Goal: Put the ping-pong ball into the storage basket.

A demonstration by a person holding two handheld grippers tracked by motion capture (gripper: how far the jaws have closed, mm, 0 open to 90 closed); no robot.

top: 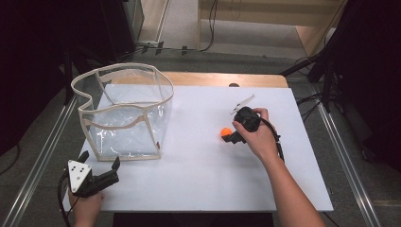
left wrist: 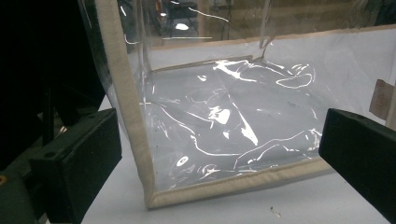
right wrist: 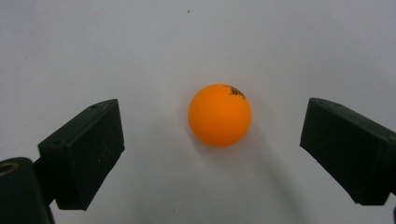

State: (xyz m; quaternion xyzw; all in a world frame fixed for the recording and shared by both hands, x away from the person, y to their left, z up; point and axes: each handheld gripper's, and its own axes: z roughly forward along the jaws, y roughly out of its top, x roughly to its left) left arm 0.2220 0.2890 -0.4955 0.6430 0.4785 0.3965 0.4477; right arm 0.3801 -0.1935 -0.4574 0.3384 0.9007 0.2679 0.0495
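An orange ball (top: pixel 226 132) (right wrist: pixel 220 115) with a small dark print lies on the white table top (top: pixel 198 165). My right gripper (top: pixel 230 135) (right wrist: pixel 212 154) hovers right over it, open, with a jaw on each side of the ball and not touching it. A clear plastic bag (top: pixel 125 111) (left wrist: pixel 233 121) with beige trim stands open at the table's left. My left gripper (top: pixel 100 161) (left wrist: pixel 219 163) sits open at the front left, just before the bag's near bottom corner, holding nothing.
Metal rails (top: pixel 40 161) run along both sides of the table. A strip of wooden board (top: pixel 227 79) shows behind the white top. Cables and dark stands (top: pixel 331 80) crowd the floor at the back right.
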